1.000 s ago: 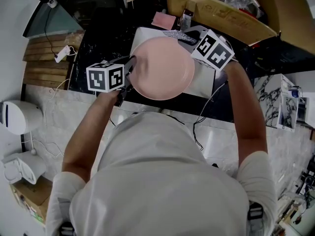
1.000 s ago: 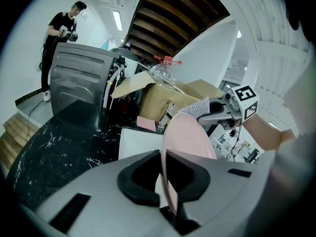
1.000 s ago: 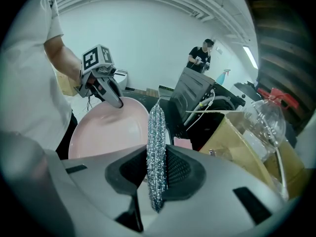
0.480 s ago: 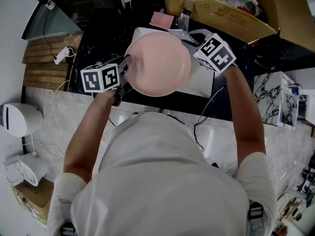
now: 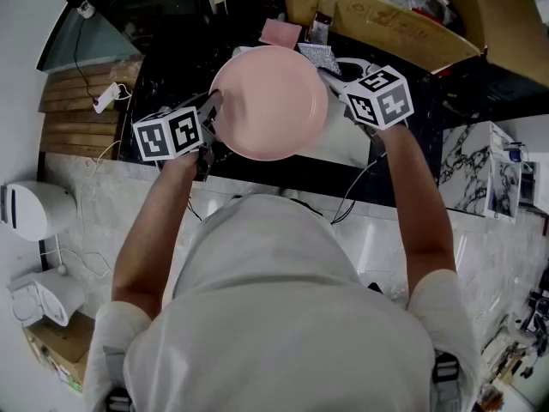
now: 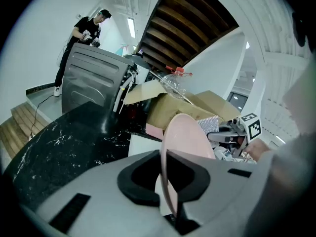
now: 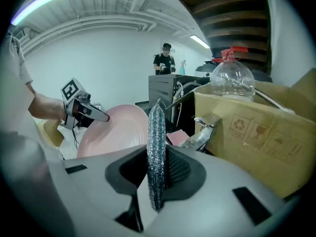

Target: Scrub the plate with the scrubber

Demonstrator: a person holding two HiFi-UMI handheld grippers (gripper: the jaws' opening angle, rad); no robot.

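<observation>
Pink plate point(image 5: 268, 101), tilted, is clamped by its rim in the left hand-held gripper point(image 5: 214, 114) above the tabletop point(image 5: 163, 84). Right hand-held gripper point(image 5: 333, 74) grasps the silver scrubber point(image 7: 157, 147), just beside the plate's opposite rim.

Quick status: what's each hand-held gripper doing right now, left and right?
Left hand-held gripper: closed on the rim of the pink plate.
Right hand-held gripper: closed on the silver scrubber.
</observation>
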